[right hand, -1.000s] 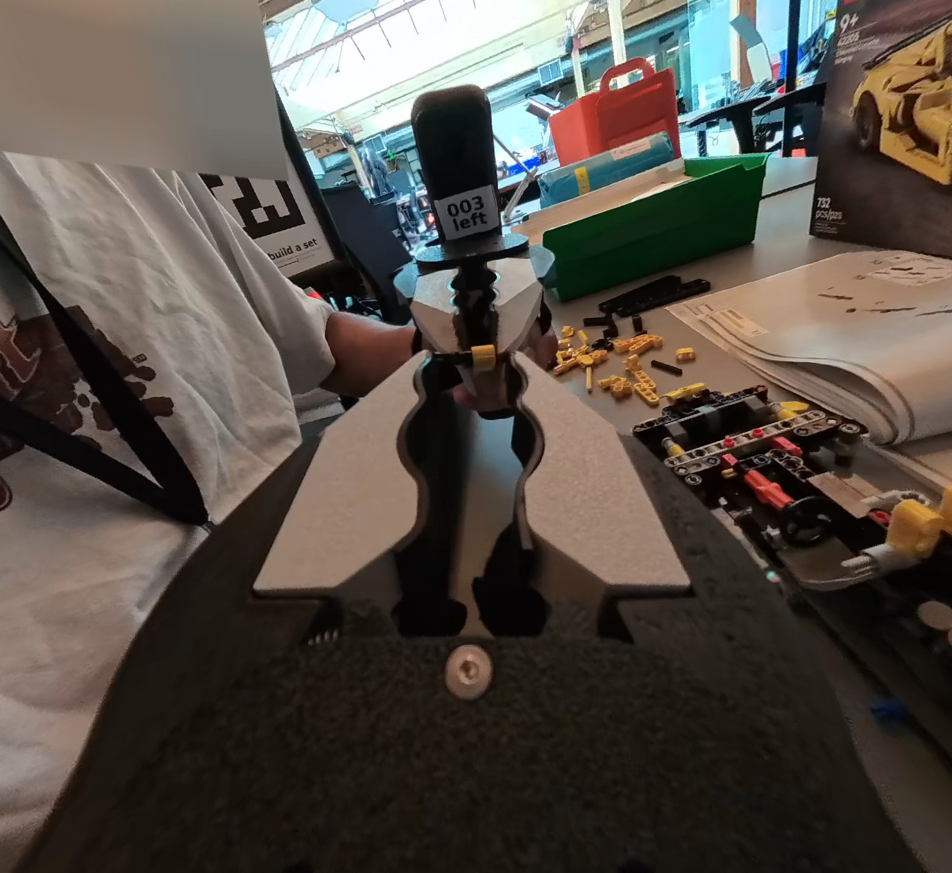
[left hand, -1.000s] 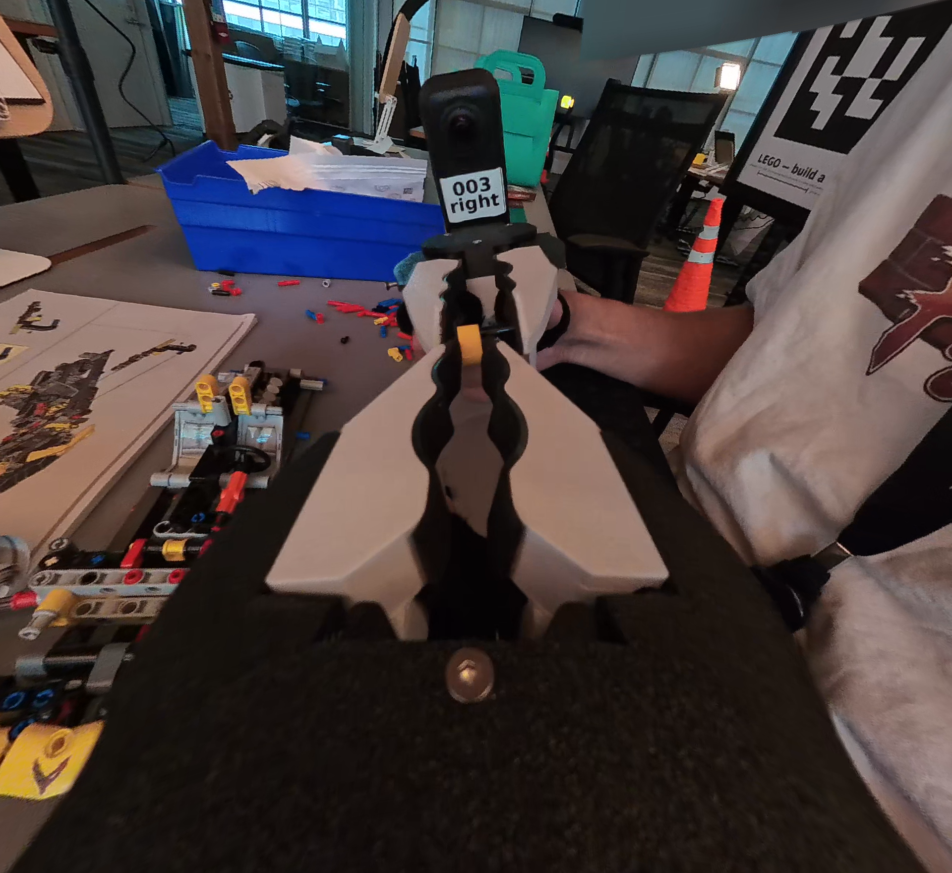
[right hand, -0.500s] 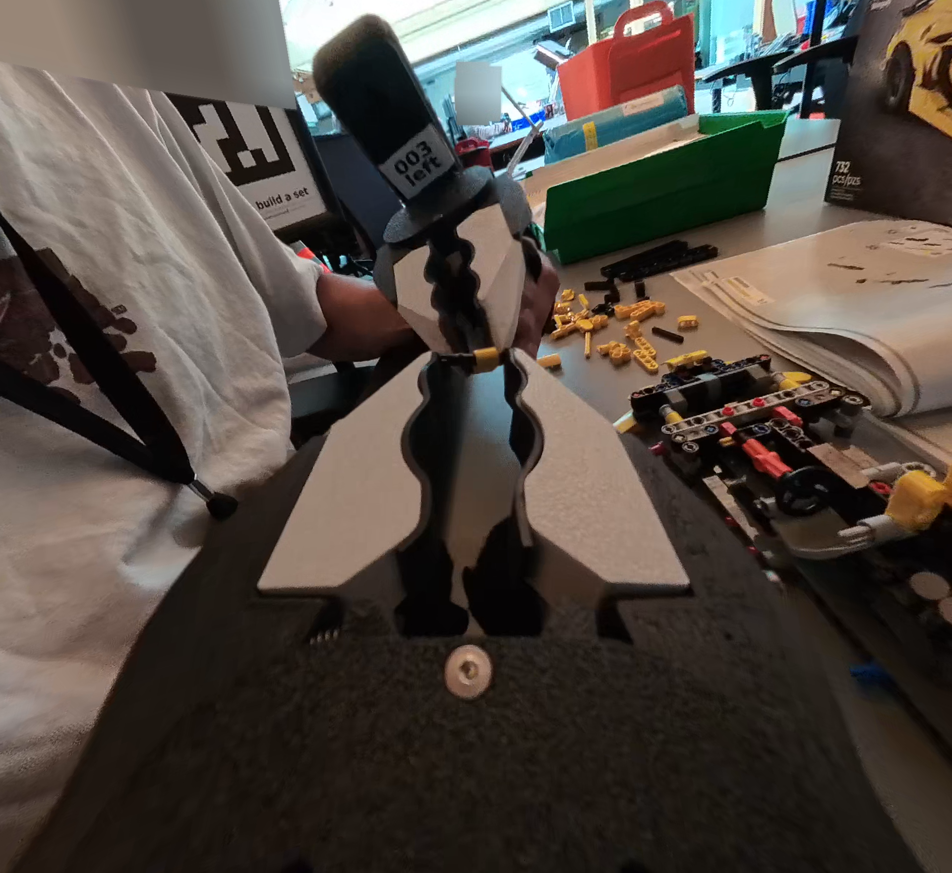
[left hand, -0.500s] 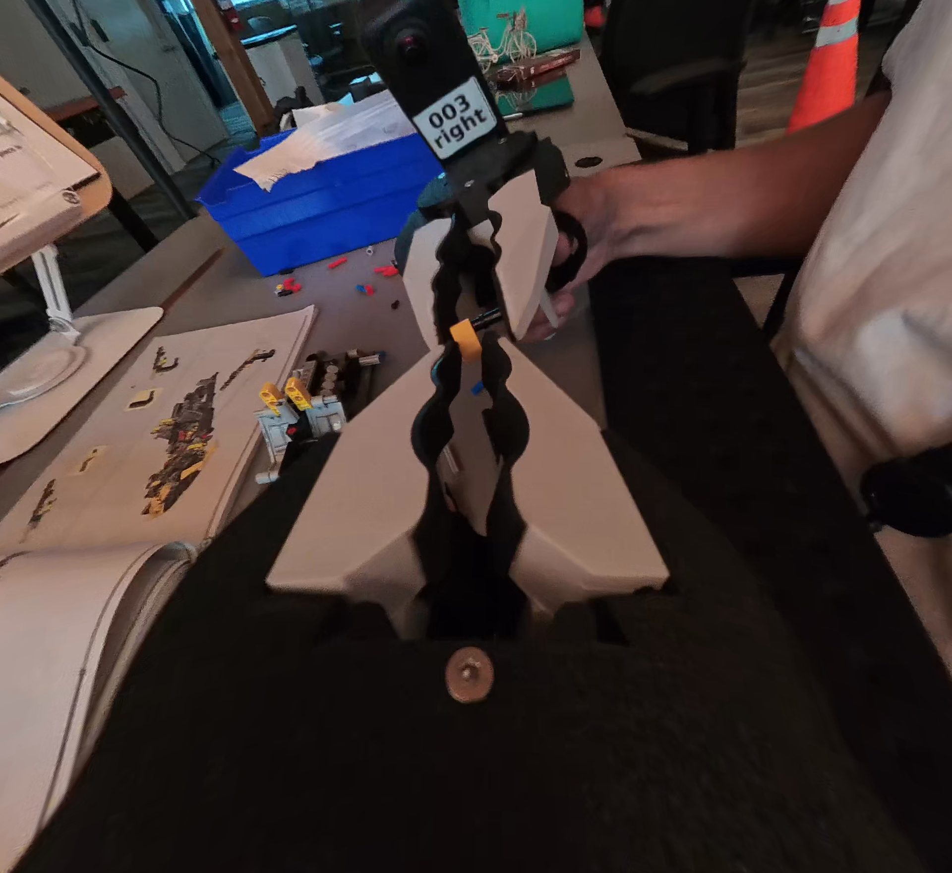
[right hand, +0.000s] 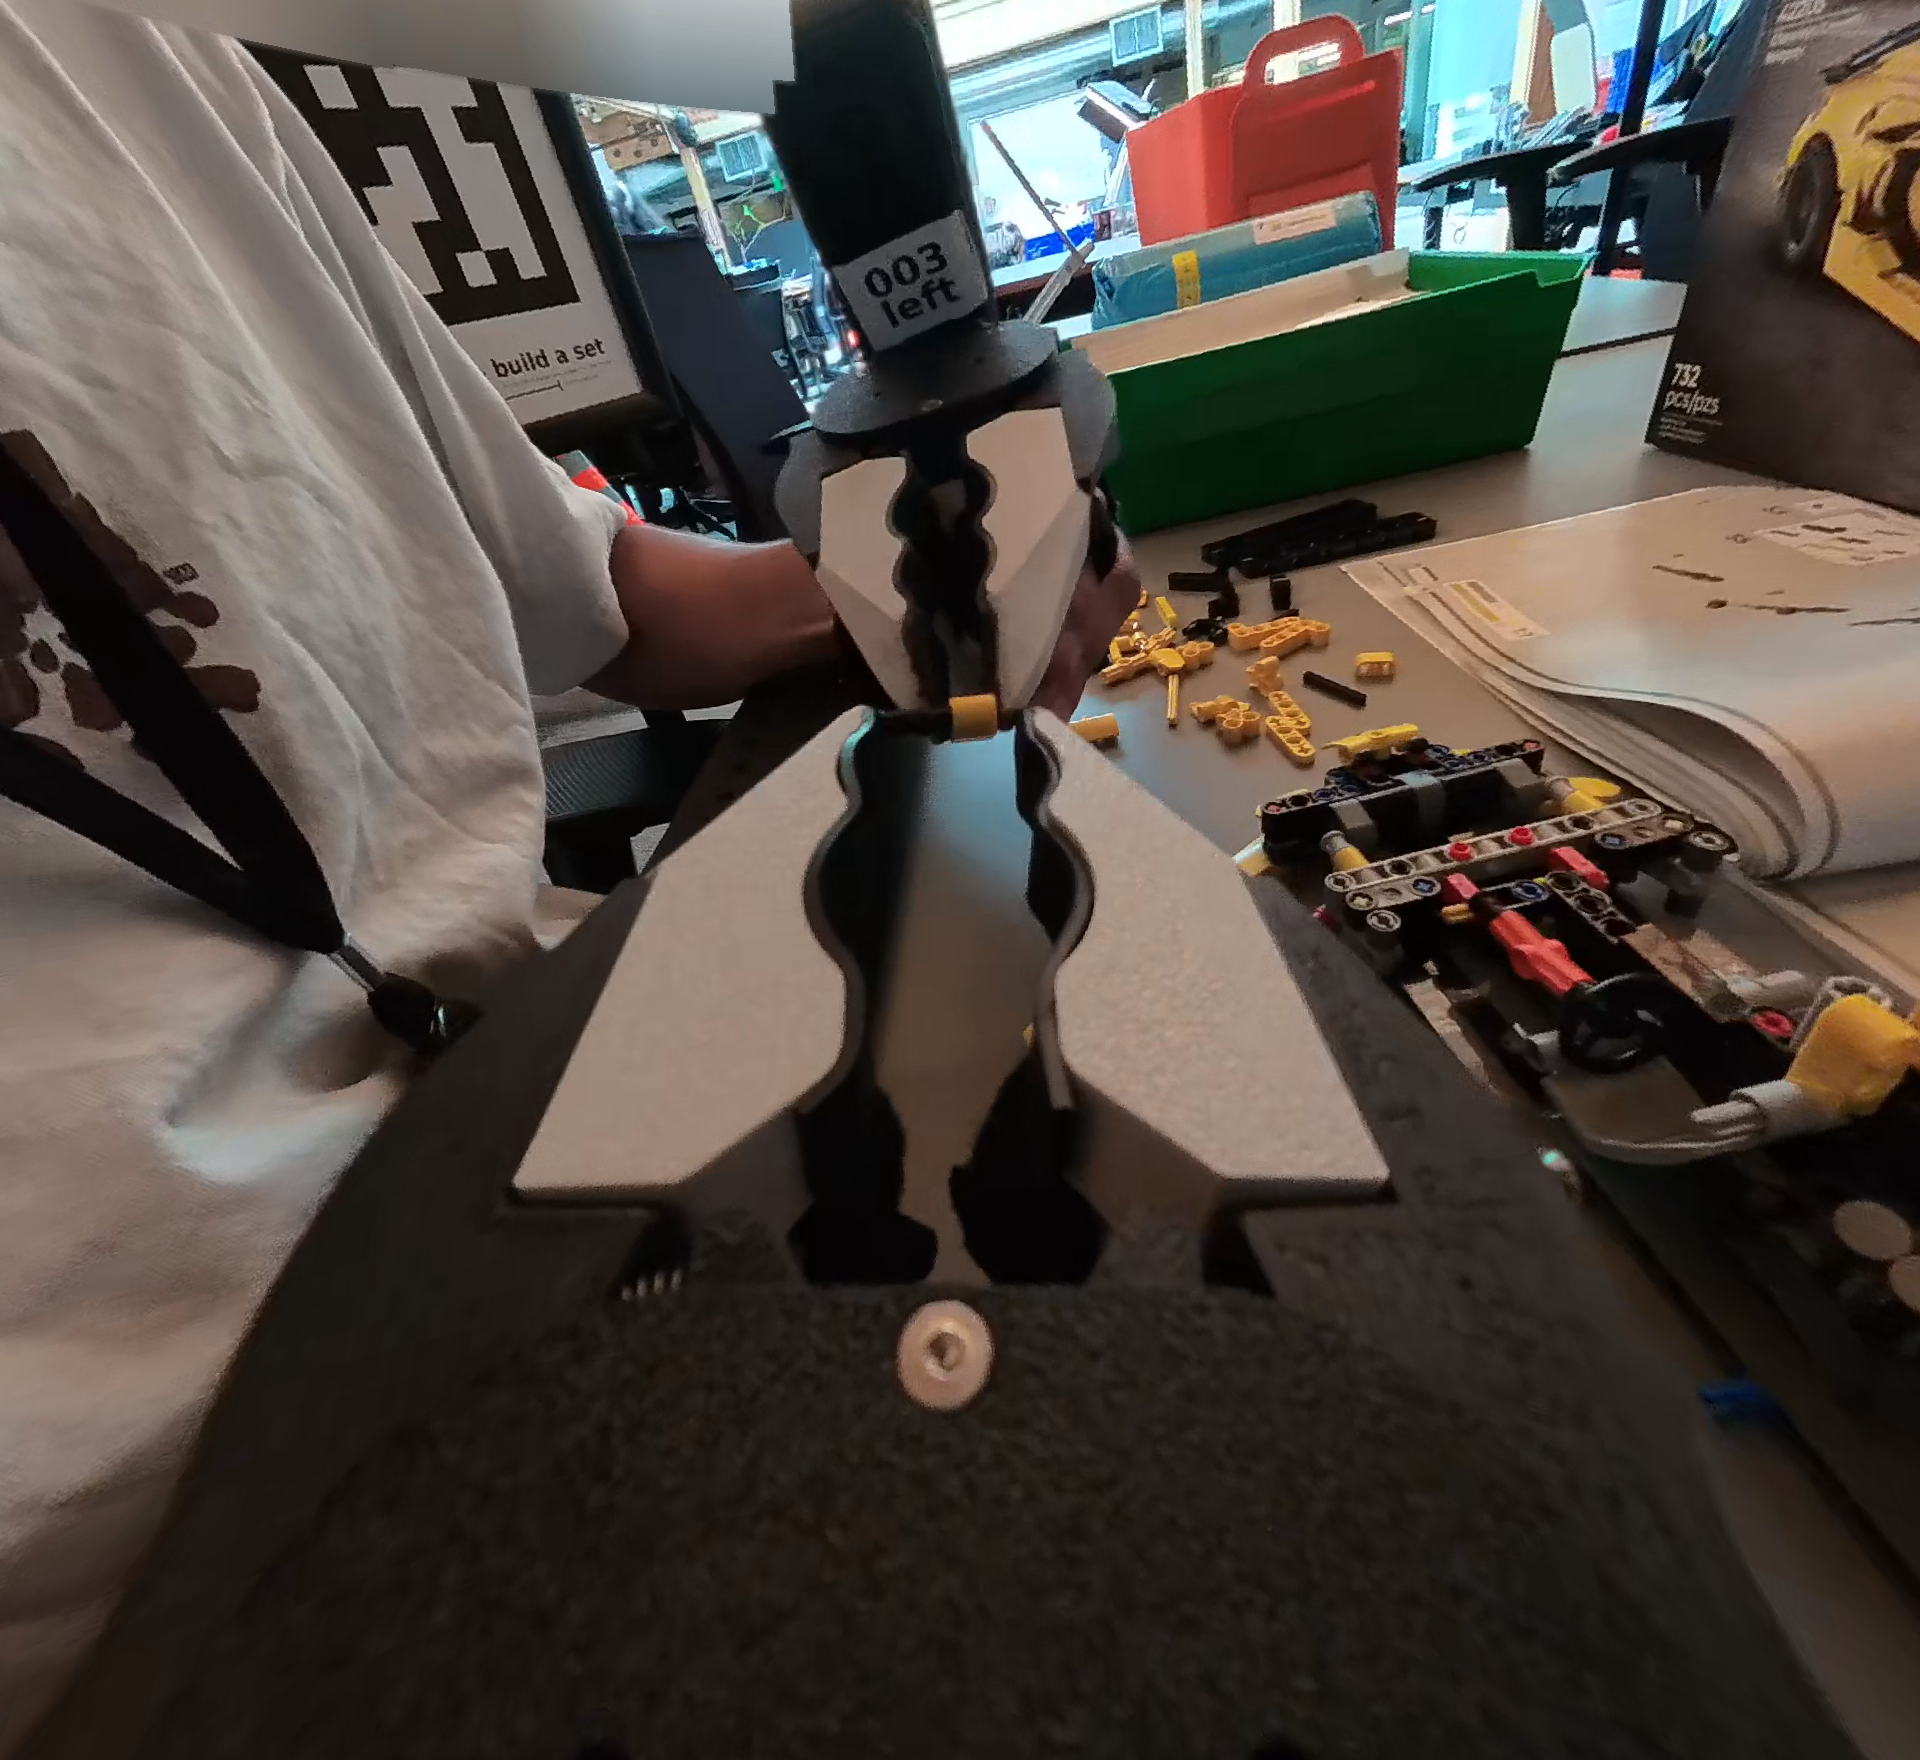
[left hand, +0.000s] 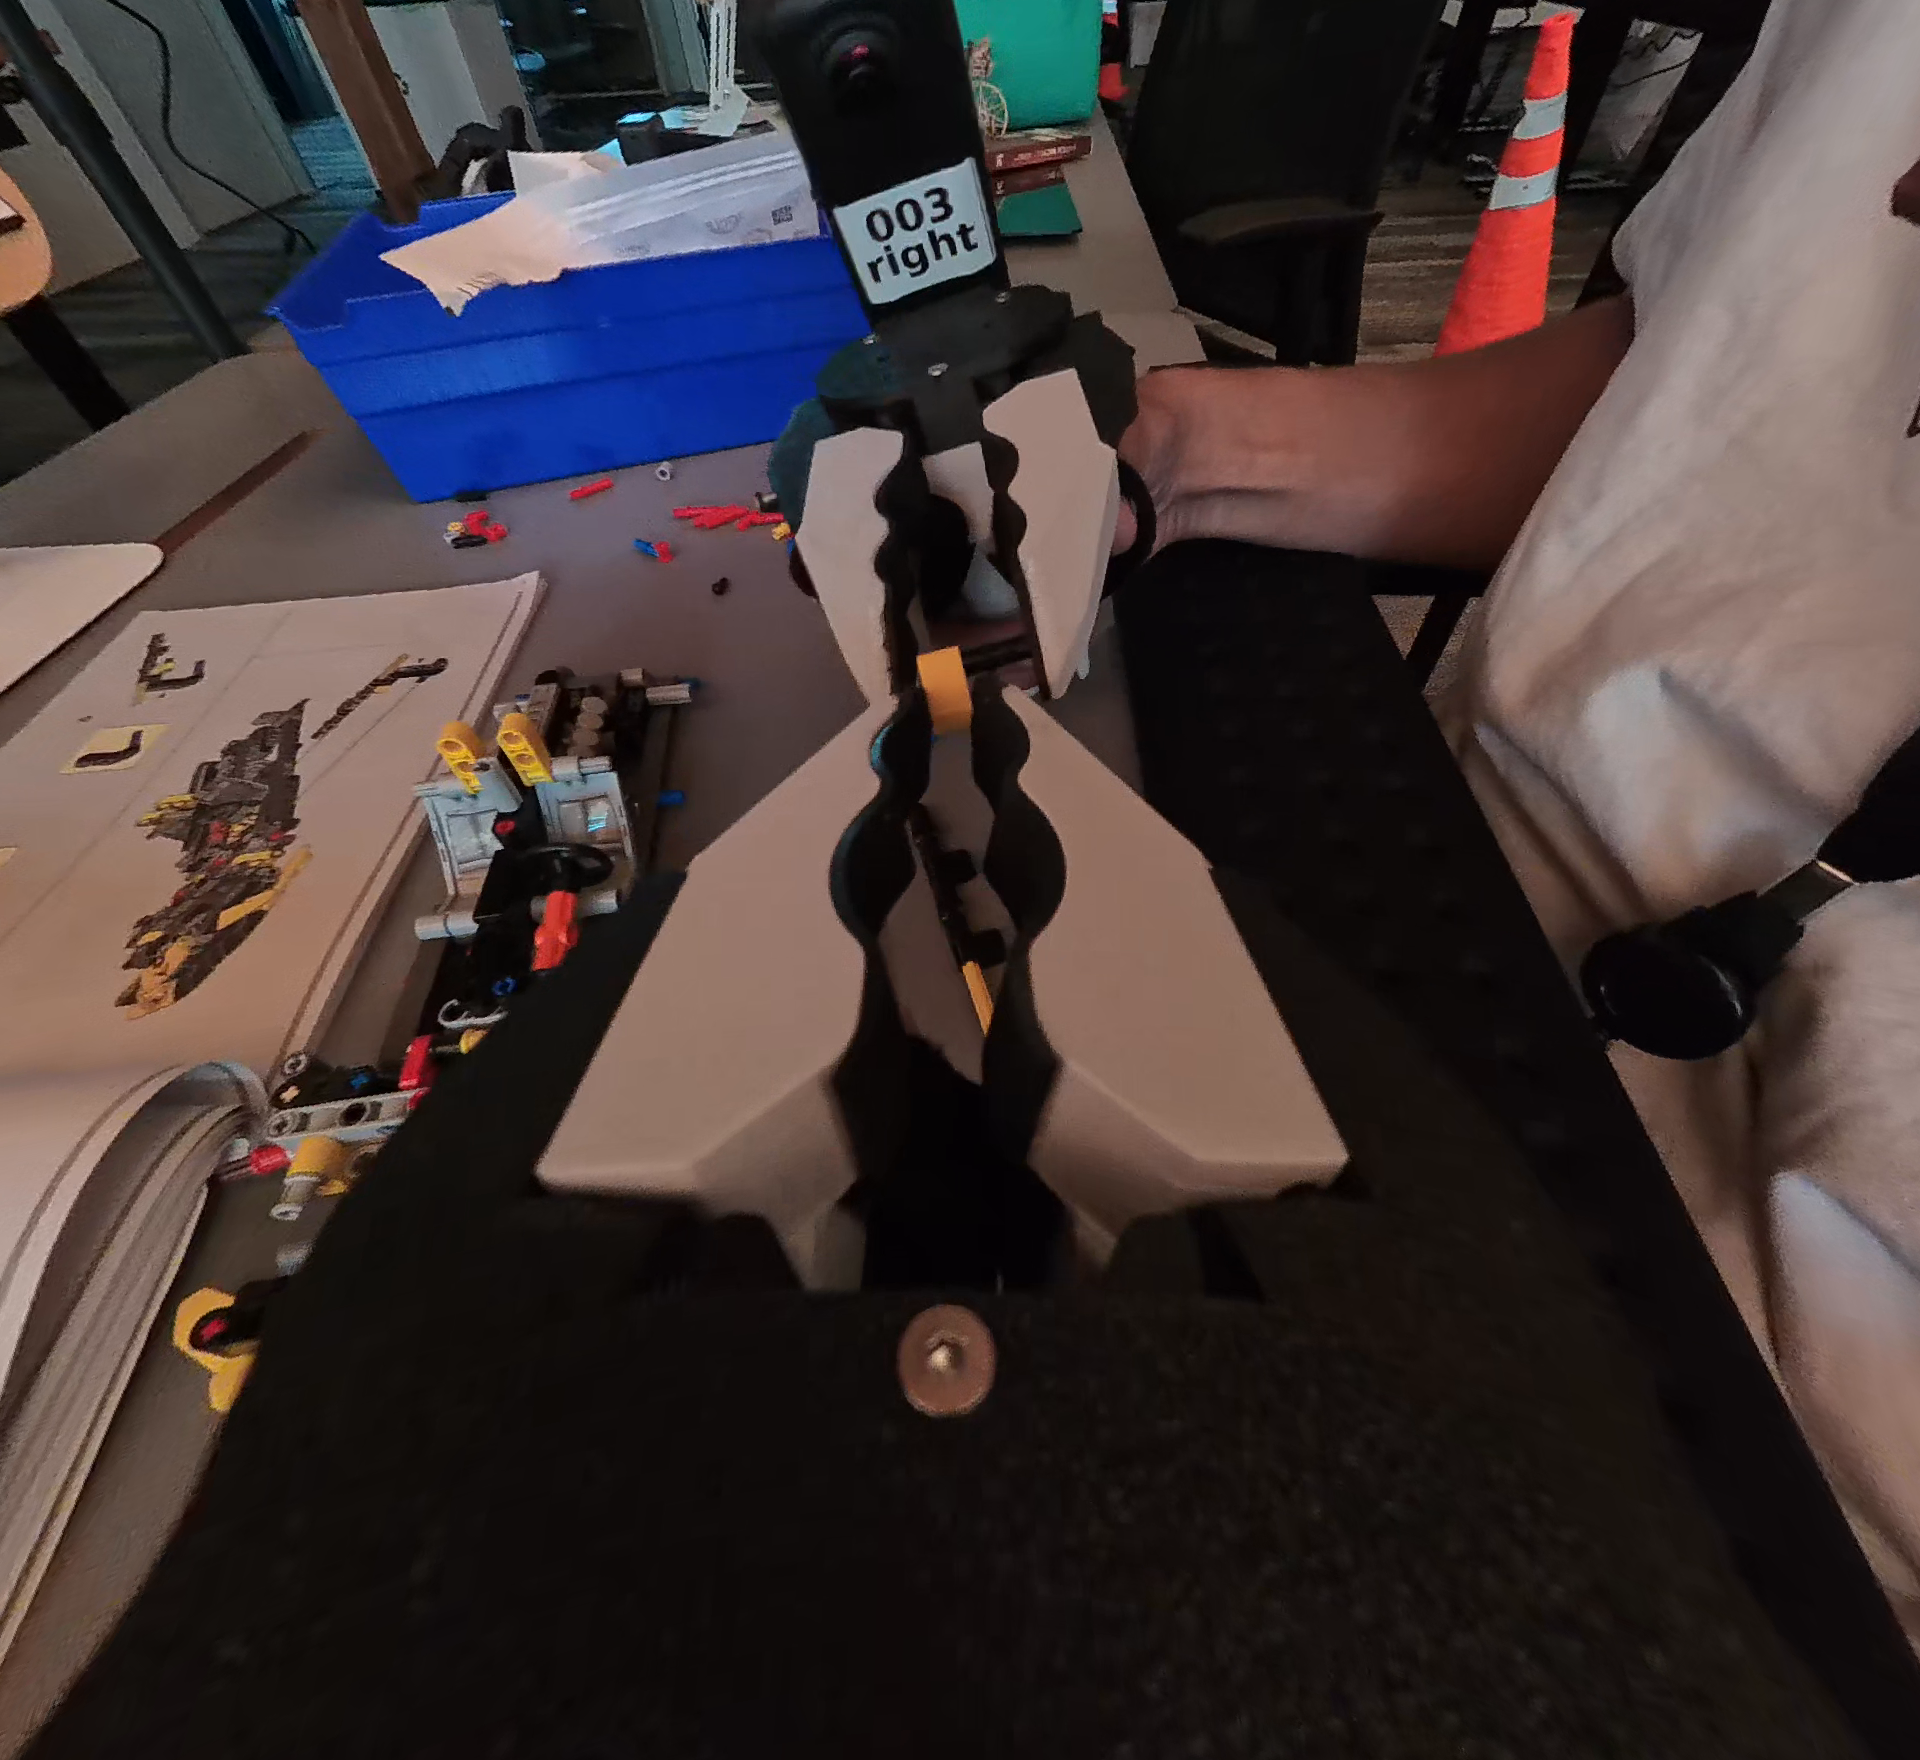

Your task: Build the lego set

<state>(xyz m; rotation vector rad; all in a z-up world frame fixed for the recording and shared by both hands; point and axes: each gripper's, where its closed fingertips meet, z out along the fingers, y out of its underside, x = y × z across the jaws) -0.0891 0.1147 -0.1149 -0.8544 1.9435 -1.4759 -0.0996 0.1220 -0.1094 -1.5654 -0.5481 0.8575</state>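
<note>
My two grippers meet tip to tip above the table edge. Between them is a short black axle [right hand: 916, 721] with a yellow bush [right hand: 975, 716] on one end. My right gripper [right hand: 945, 723] has its jaws a piece-length apart, and the axle and bush lie crosswise between its pads. My left gripper [left hand: 943, 713] is closed at its tips on the yellow bush [left hand: 943, 690]. It shows opposite in the right wrist view [right hand: 948, 697]. The right gripper shows opposite in the left wrist view [left hand: 971, 671]. The half-built black chassis [right hand: 1507, 889] lies on the table, also in the left wrist view [left hand: 530, 827].
An open instruction booklet [left hand: 229, 775] lies beside the chassis. A blue bin [left hand: 582, 380] with red and blue pins [left hand: 717, 515] before it stands on one side. A green bin [right hand: 1330, 401], loose yellow parts [right hand: 1247, 671] and the set's box [right hand: 1829, 204] are on the other. The person's torso is close. My left and right fingertips are right by each other.
Both grippers have swung together with the piece between them. The left gripper tilted against the right one and came back near straight. The axle stayed level in the right gripper's jaws.
</note>
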